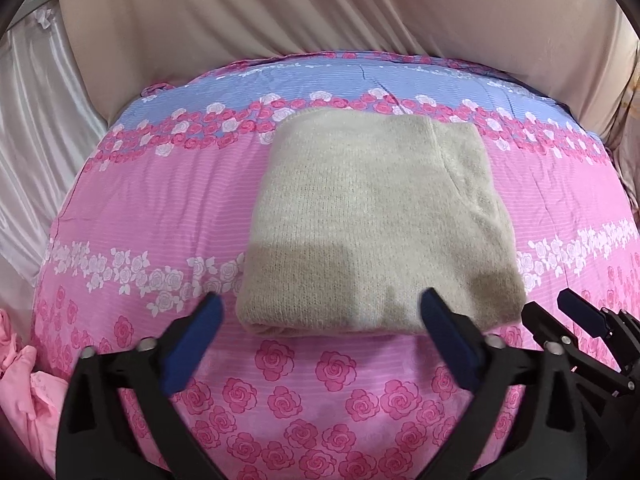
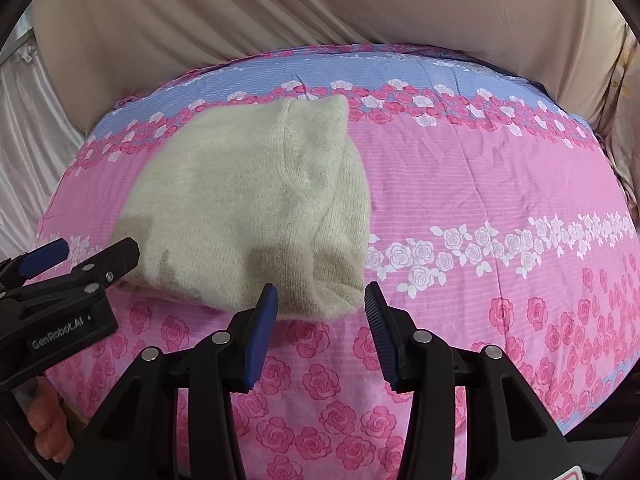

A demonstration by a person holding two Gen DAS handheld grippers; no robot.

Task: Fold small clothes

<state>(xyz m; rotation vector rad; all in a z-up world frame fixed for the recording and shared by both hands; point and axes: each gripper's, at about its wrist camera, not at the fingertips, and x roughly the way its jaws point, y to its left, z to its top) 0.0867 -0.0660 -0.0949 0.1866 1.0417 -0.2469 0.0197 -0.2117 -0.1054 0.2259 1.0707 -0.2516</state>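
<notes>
- Your left gripper (image 1: 320, 312) tilts steeply down, jaws spread wide and empty over the near folded edge of the beige knit sweater (image 1: 372, 216).
- Your right gripper (image 2: 320, 300) sits just beside it, jaws half apart, gripping nothing, over the sweater's near right corner.
- Sweater lies folded on the pink rose-print quilt (image 1: 140, 220); open quilt on both sides.
- Beige drape (image 1: 280, 12) behind.

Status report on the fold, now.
Left tongs open, nothing held. Right tongs open, empty, at the sweater's near edge. Sweater folded flat on the quilt. Nothing in the way.
</notes>
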